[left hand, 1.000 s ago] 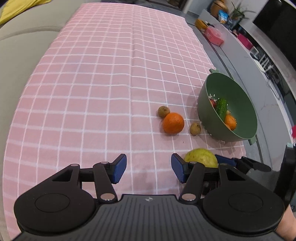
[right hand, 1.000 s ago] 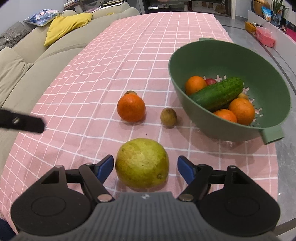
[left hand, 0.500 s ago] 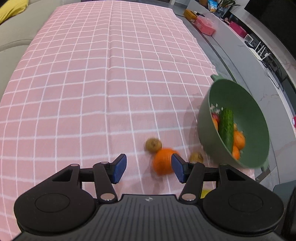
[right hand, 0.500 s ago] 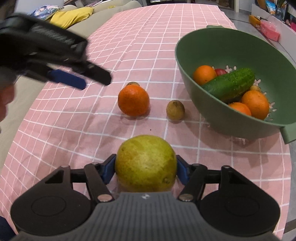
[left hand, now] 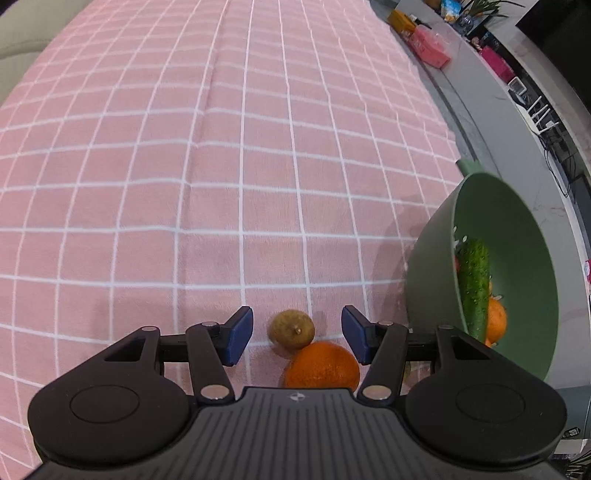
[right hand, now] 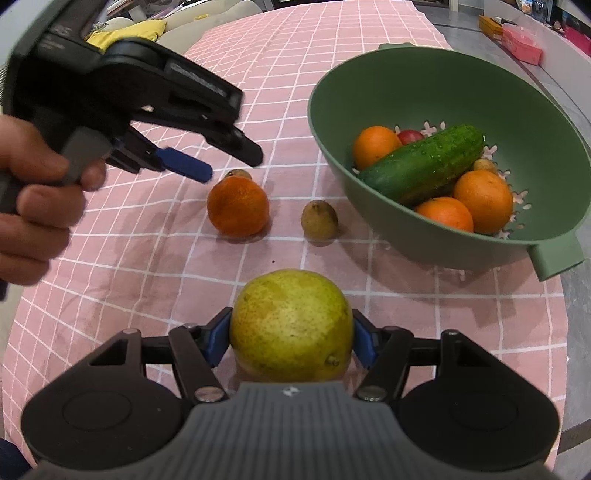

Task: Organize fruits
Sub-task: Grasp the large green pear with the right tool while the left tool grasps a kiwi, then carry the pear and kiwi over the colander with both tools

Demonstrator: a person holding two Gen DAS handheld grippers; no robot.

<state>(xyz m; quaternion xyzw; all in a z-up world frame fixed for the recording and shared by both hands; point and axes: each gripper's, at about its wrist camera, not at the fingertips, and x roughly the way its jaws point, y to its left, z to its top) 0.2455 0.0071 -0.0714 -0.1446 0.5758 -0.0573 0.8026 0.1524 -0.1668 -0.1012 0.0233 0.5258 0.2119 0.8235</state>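
My right gripper [right hand: 291,341] is shut on a yellow-green pear [right hand: 291,325], held just above the pink checked cloth. My left gripper [left hand: 297,334] is open and hovers over a loose orange [left hand: 322,366] and a small brown fruit [left hand: 293,329] that lies between its blue pads. In the right wrist view the left gripper [right hand: 192,166] sits above the orange [right hand: 238,206], with a second small brown fruit [right hand: 319,220] to the right. A green colander bowl [right hand: 424,74] holds oranges, a cucumber [right hand: 421,164] and a red fruit.
The bowl [left hand: 436,243] stands at the cloth's right edge, beside a grey ledge [left hand: 517,122] with boxes. A sofa with a yellow cushion [right hand: 129,31] lies behind the table on the left. The pink cloth [left hand: 184,147] stretches far ahead.
My left gripper moved forward and down over the orange and small brown fruit, still open. My right gripper closed on the pear and lifted it slightly.
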